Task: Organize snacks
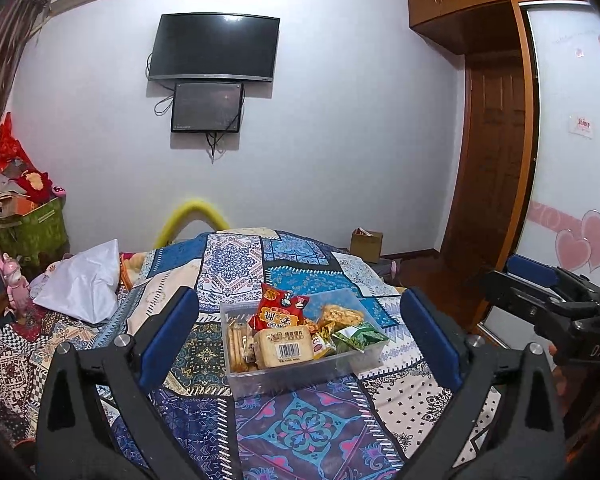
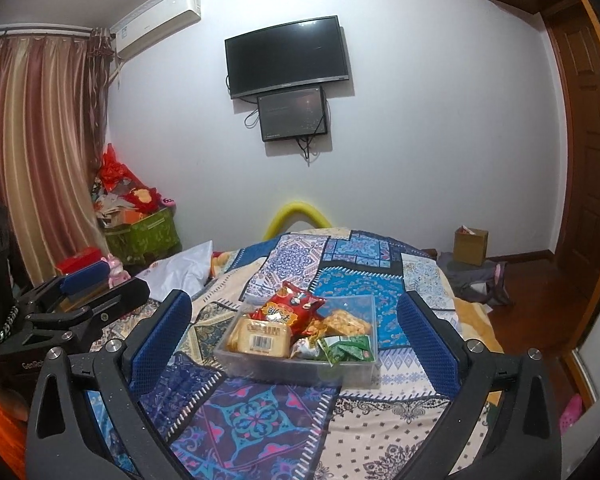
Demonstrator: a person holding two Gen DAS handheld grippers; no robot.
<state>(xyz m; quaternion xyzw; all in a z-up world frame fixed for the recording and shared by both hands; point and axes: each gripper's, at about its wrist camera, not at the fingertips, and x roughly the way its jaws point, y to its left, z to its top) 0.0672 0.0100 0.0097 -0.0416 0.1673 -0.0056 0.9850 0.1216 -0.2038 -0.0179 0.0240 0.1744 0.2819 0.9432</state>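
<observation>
I held both grippers, left [image 1: 300,344] and right [image 2: 294,344], spread empty, snack box [image 1: 352,364] centred ahead between jaws; approach squarely.

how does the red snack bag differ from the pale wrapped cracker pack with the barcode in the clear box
The red crinkly snack bag stands propped up at the back of the clear plastic box; the pale wrapped cracker pack with the barcode label lies in front, label facing the cameras. The red bag rises above the rim; the pale pack sits lower. The bag looks puffy, the pack blocky. Both sit in the box, touched by neither tongs.
</observation>
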